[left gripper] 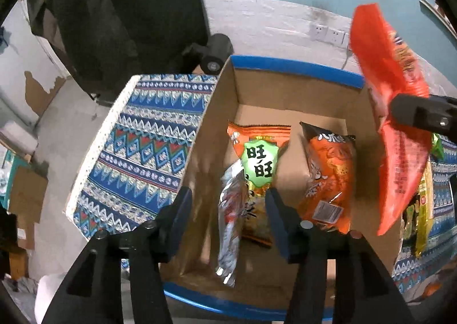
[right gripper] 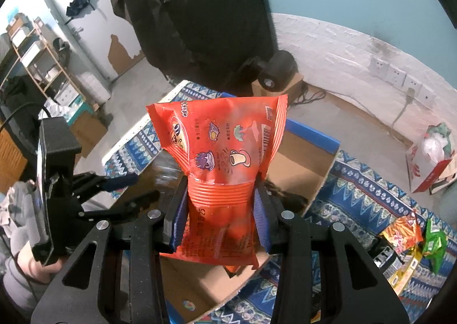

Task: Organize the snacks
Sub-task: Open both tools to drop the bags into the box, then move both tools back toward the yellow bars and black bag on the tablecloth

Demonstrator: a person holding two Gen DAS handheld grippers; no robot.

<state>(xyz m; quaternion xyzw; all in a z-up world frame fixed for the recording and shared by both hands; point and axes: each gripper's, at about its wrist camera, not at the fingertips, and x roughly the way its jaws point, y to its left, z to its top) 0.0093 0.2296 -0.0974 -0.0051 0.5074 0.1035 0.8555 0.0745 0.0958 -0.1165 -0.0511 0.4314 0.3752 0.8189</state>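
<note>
Cardboard box (left gripper: pixel 285 89), blue-edged, sits on the patterned bench (left gripper: pixel 148 135); its left floor strip is bare. Left tool (left gripper: pixel 228 209) spread above the silver packet (left gripper: pixel 228 227), pinching nothing. Two orange packets lie lengthwise inside. Right tool (right gripper: pixel 220 204) pinches the red snack bag (right gripper: pixel 220 141) upright over the box, long axis vertical.

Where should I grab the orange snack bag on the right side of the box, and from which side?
Grip the orange snack bag across its puffy middle, coming straight down from above. It lies flat on the cardboard box floor with bare cardboard along both long edges, so fingers fit either side; the box walls block a sideways approach.
</note>
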